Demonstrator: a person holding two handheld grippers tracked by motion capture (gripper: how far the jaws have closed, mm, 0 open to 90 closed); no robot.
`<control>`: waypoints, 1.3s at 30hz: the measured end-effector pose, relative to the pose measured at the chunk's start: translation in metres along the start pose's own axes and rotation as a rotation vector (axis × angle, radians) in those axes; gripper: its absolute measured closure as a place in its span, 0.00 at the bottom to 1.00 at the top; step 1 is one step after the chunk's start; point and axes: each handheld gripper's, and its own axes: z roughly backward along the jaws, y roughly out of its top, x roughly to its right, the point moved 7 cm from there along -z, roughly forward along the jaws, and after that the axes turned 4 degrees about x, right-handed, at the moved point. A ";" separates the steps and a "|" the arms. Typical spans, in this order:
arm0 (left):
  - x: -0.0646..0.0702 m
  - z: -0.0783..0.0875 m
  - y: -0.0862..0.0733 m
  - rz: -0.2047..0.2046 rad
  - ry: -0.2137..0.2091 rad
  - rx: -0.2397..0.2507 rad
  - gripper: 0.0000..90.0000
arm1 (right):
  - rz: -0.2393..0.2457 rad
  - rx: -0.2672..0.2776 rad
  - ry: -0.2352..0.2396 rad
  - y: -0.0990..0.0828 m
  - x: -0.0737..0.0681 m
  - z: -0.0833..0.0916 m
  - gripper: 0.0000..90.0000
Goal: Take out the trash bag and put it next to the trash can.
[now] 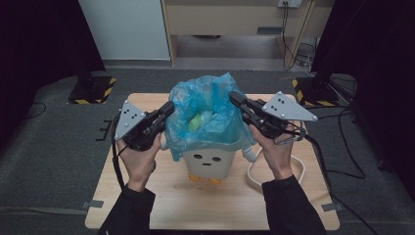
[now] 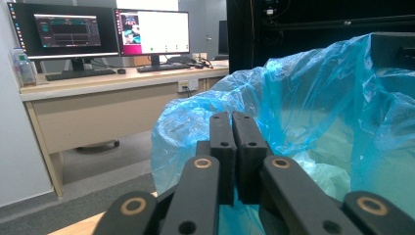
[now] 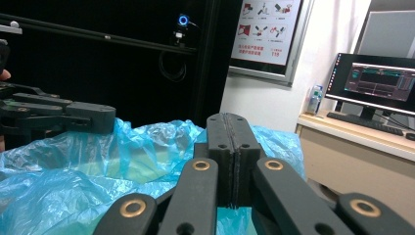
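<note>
both tools, left point(image 1: 169, 108) and right point(image 1: 234, 98), were pinched shut on opposite edges of the blue bag point(image 1: 208, 115) lining the small white bin point(image 1: 213, 161) on the desk point(image 1: 161, 205). an uneven pull could have torn the thin film or tipped the bin.
</note>
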 end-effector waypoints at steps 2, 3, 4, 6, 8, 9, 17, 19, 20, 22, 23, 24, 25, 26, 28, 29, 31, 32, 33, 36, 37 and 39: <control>0.000 -0.001 -0.002 0.024 -0.001 0.008 0.90 | 0.007 -0.004 -0.005 0.000 0.001 0.001 1.00; -0.001 -0.002 -0.003 0.040 0.000 0.018 0.85 | 0.007 -0.005 -0.007 0.000 0.001 0.002 1.00; -0.002 -0.001 -0.003 0.053 -0.001 0.030 0.77 | 0.007 -0.007 -0.009 0.000 0.002 0.002 1.00; -0.003 0.001 -0.001 0.067 -0.001 0.054 0.63 | 0.008 -0.011 -0.013 0.000 0.003 0.003 1.00; -0.005 0.005 0.001 0.069 0.006 0.067 0.52 | 0.000 -0.015 -0.020 0.000 0.004 0.003 1.00; -0.005 0.009 0.002 0.066 0.005 0.074 0.49 | -0.011 -0.016 -0.022 -0.001 0.005 0.003 1.00; -0.011 0.041 -0.007 0.057 0.036 0.098 0.36 | -0.010 -0.036 -0.040 -0.010 0.009 0.007 1.00; -0.014 0.051 -0.013 0.058 0.050 0.097 0.34 | -0.013 -0.041 -0.046 -0.010 0.010 0.007 1.00; -0.014 0.056 -0.017 0.050 0.057 0.091 0.33 | -0.013 -0.044 -0.046 -0.011 0.011 0.007 1.00; -0.016 0.066 -0.026 0.047 0.077 0.080 0.31 | -0.013 -0.045 -0.048 -0.011 0.010 0.007 1.00; -0.016 0.070 -0.030 0.048 0.078 0.074 0.30 | -0.015 -0.045 -0.047 -0.011 0.010 0.007 1.00; -0.015 0.074 -0.035 0.052 0.078 0.076 0.30 | -0.015 -0.045 -0.048 -0.011 0.010 0.006 1.00; -0.014 0.078 -0.041 0.044 0.081 0.066 0.30 | -0.016 -0.045 -0.048 -0.011 0.010 0.006 1.00; -0.014 0.081 -0.047 0.036 0.085 0.054 0.30 | -0.016 -0.046 -0.048 -0.011 0.010 0.006 1.00; -0.012 0.084 -0.062 0.045 0.095 0.021 0.29 | -0.014 -0.048 -0.049 -0.011 0.010 0.006 1.00; -0.012 0.083 -0.068 0.047 0.097 -0.001 0.29 | -0.015 -0.049 -0.050 -0.011 0.010 0.006 1.00; -0.011 0.083 -0.078 0.059 0.103 -0.021 0.28 | -0.016 -0.049 -0.050 -0.011 0.010 0.006 1.00; -0.010 0.084 -0.082 0.056 0.105 -0.028 0.28 | -0.014 -0.050 -0.050 -0.012 0.010 0.006 1.00; -0.009 0.084 -0.086 0.047 0.112 -0.036 0.28 | -0.010 -0.050 -0.051 -0.012 0.010 0.006 1.00; -0.005 0.087 -0.100 0.031 0.116 -0.058 0.28 | -0.012 -0.050 -0.054 -0.011 0.011 0.007 1.00; -0.003 0.088 -0.105 0.027 0.117 -0.071 0.28 | -0.012 -0.049 -0.054 -0.010 0.011 0.008 1.00; 0.000 0.089 -0.116 0.027 0.112 -0.092 0.28 | -0.009 -0.050 -0.055 -0.010 0.012 0.008 1.00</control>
